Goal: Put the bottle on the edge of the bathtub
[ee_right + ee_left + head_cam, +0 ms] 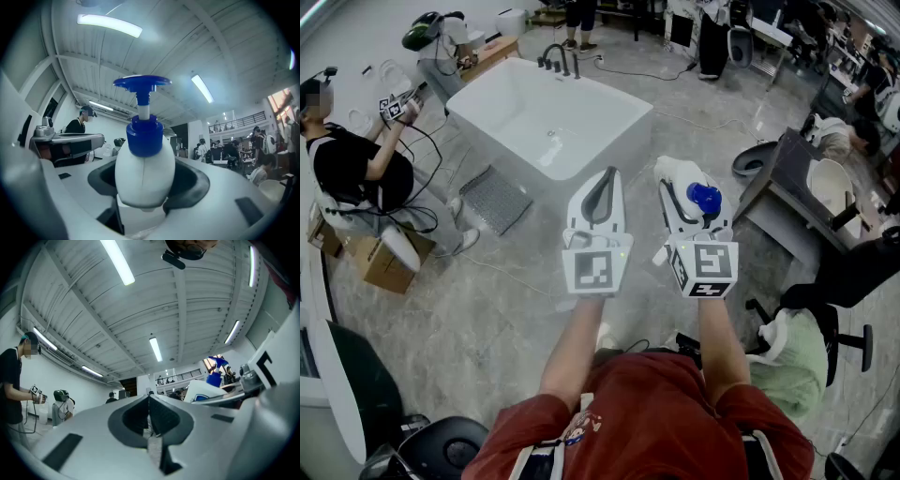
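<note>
Reaching forward side by side: right tongs (686,187) clamp bottle (144,168), left tongs (602,192) closed.

Person: dark red short-sleeved shirt (647,412), pale shoulder straps (522,459). The left hand-held gripper (607,180) and right hand-held gripper (689,187): white moulded shells, dark grey pads (161,416), each with a cube (592,267) of black-and-white square markers.

A: Floor (487,309) up to the bathtub (623,141) is open; near rim is bare.
B: Faucet (560,59) occupies the far rim. Mat (495,199) lies left, seated person (356,173) beyond; dark surface (787,178) stands right.
</note>
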Tool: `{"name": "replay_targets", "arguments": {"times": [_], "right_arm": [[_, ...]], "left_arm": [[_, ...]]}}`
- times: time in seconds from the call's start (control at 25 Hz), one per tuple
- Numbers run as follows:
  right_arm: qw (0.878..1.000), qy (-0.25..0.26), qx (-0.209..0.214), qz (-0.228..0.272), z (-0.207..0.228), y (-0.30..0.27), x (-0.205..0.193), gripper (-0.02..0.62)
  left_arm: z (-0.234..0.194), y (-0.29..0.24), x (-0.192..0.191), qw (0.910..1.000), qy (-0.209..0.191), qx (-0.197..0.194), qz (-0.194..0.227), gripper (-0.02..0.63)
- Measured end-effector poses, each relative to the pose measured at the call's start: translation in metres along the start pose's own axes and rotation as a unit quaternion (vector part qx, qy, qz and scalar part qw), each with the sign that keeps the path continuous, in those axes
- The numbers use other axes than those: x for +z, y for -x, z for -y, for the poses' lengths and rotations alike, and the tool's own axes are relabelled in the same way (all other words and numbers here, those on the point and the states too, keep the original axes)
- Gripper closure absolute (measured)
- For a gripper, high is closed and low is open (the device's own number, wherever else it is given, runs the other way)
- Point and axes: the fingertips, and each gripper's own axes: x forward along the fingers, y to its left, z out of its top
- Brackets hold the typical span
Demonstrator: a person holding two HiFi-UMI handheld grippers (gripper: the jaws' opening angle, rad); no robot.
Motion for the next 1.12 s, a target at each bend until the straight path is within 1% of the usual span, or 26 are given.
{"name": "replay_targets", "arguments": {"times": [0.32,0.44,0.56,0.68,0.96,1.12], "right_arm": [[1.000,-0.002,0.004,0.000,-0.039,-0.030,-0.005,0.324],[1.000,-0.009,0.000,0.004,-0.049,-0.038,-0.005,0.324],[1.000,-0.018,-0.008,0.009,-0.056,-0.043,-0.004,0.324],[1.000,-0.018,-0.016,0.010,-0.057,-0.045,-0.008,0.324],[0.999,-0.026,-0.020,0.001,-0.044,-0.060,-0.023,0.324],[0.999,-0.036,-0.014,-0.002,-0.036,-0.078,-0.030,0.324]], "left_arm": [[-0.047,0.004,-0.012,0.9999,0.005,0.001,-0.012,0.591],[-0.059,0.004,-0.015,0.9999,0.003,-0.005,-0.009,0.591],[-0.069,0.004,-0.022,0.9997,0.014,-0.010,-0.014,0.591],[-0.075,0.003,-0.032,0.9993,0.026,-0.014,-0.021,0.591],[-0.079,-0.012,-0.045,0.9991,0.035,-0.012,-0.022,0.591],[-0.081,-0.028,-0.054,0.9990,0.030,-0.012,-0.032,0.591]]}}
